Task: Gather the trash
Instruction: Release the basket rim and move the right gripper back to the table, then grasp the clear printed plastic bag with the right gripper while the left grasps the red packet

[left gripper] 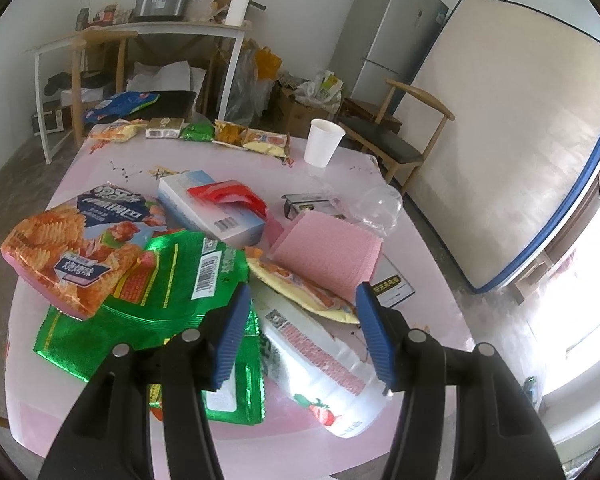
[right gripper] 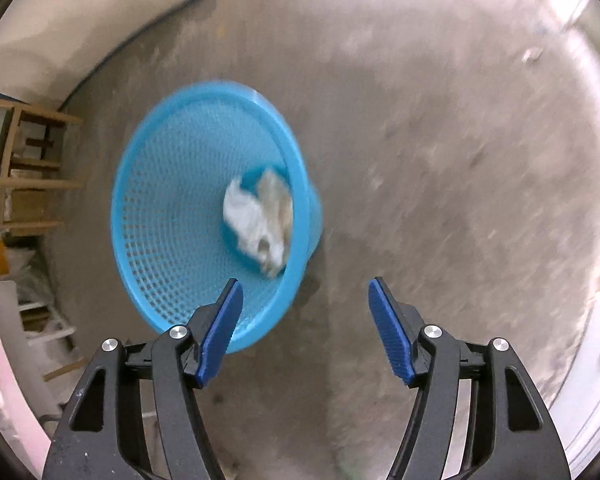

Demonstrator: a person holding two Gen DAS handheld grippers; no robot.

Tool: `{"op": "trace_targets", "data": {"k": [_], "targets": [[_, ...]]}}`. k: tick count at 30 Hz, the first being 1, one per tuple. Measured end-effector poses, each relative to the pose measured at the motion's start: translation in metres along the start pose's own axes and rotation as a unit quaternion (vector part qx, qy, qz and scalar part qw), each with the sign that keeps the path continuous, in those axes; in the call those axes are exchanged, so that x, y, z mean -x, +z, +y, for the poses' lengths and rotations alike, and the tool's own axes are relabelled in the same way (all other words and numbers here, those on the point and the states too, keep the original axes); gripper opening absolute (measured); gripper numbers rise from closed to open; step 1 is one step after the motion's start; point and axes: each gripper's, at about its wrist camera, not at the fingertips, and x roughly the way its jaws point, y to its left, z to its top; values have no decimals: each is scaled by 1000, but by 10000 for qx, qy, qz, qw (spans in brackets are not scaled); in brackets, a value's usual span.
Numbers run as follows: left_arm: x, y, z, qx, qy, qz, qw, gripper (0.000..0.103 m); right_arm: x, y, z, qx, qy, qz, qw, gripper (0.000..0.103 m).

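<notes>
In the left wrist view, a pink table (left gripper: 100,168) is strewn with wrappers: a green snack bag (left gripper: 172,280), an orange chip bag (left gripper: 60,260), a white strawberry packet (left gripper: 320,356), a pink bubble mailer (left gripper: 328,256), a tissue box (left gripper: 212,208). My left gripper (left gripper: 300,304) hovers open just above the wrappers, nothing between its blue pads. In the right wrist view, my right gripper (right gripper: 305,300) points down at the floor, open and empty. Beneath it a blue mesh basket (right gripper: 172,208) holds crumpled white paper (right gripper: 260,220).
A white paper cup (left gripper: 324,142), a clear plastic lid (left gripper: 380,204) and more snack packets (left gripper: 256,140) lie at the table's far side. A wooden chair (left gripper: 396,136), a fridge (left gripper: 392,36) and a leaning mattress (left gripper: 512,140) stand behind. Bare concrete floor (right gripper: 440,160) surrounds the basket.
</notes>
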Motion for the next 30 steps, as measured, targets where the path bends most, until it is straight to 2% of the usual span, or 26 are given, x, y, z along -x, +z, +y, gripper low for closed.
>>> {"op": "trace_targets", "data": {"k": [2, 4, 7, 8, 11, 13, 15, 16, 18, 19, 20, 21, 24, 27, 30], "targets": [[-2, 0, 3, 17, -11, 19, 10000, 53, 25, -4, 15, 331, 63, -398, 9986, 62], [-3, 1, 4, 12, -43, 12, 10000, 53, 56, -13, 49, 882, 380, -762, 9925, 62], [-5, 3, 5, 24, -60, -9, 10000, 53, 102, -37, 111, 1766, 1143, -1066, 9718, 62], [-5, 4, 7, 43, -72, -15, 10000, 53, 117, -48, 135, 2086, 1421, -1159, 9607, 62], [-6, 8, 12, 148, -88, -61, 9998, 53, 156, -86, 201, 2978, 2166, -1348, 9199, 62], [-5, 13, 15, 88, -33, -92, 9999, 53, 170, -111, 238, 3452, 2591, -1168, 8945, 62], [-5, 24, 17, -62, 111, -134, 9998, 53, 183, -143, 277, 3951, 3046, -803, 8630, 62], [-5, 30, 18, -142, 179, -154, 9996, 53, 185, -157, 289, 4152, 3150, -689, 8507, 62], [-9, 47, 21, -376, 340, -128, 9986, 53, 195, -195, 321, 4742, 3406, -454, 8106, 62], [-14, 57, 24, -498, 409, -73, 9979, 53, 199, -209, 333, 4971, 3450, -402, 7951, 62], [-19, 66, 27, -609, 469, -5, 9970, 53, 204, -229, 346, 5297, 3461, -384, 7734, 62], [-30, 77, 29, -818, 515, 153, 9952, 53, 209, -239, 352, 5506, 3457, -405, 7587, 62], [-62, 97, 32, -1368, 697, 590, 9864, 53, 218, -291, 379, 6209, 3425, -462, 7036, 62], [-99, 107, 34, -1845, 672, 1057, 9748, 53, 214, -320, 402, 6595, 3300, -377, 6743, 62], [-130, 109, 39, -1990, 608, 1487, 9667, 53, 198, -343, 424, 6855, 2989, -172, 6637, 62]]}}
